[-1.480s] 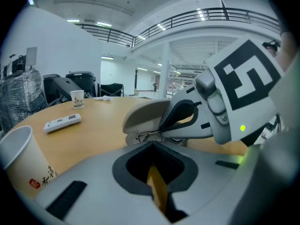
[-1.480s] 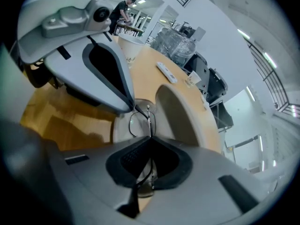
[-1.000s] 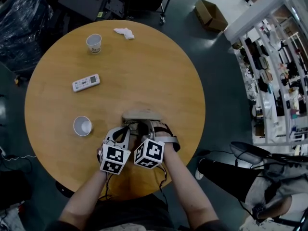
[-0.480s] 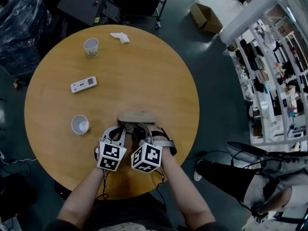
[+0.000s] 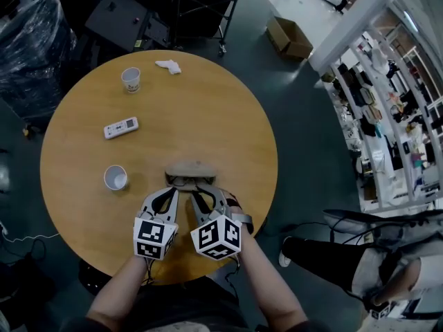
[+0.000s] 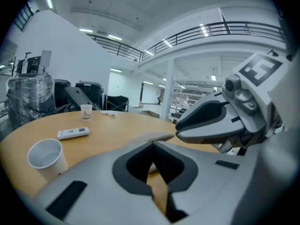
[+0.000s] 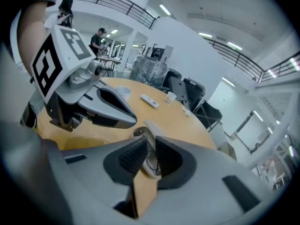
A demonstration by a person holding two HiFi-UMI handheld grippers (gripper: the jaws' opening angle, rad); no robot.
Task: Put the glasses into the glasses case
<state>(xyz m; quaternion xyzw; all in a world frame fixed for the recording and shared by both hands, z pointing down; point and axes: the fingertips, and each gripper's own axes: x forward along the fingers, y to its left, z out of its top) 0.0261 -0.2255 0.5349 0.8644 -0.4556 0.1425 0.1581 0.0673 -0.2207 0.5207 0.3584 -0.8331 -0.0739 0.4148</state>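
round wooden table in a workshop hall carried the open glasses case near its front edge, with the glasses lying inside the shell. a person held both tools just in front of the case. the left gripper had its jaws pressed together at the tips with nothing between them, while the right gripper showed a narrow gap that framed the case, gripping nothing clearly. a remote, two paper cups and a crumpled tissue sat farther back.
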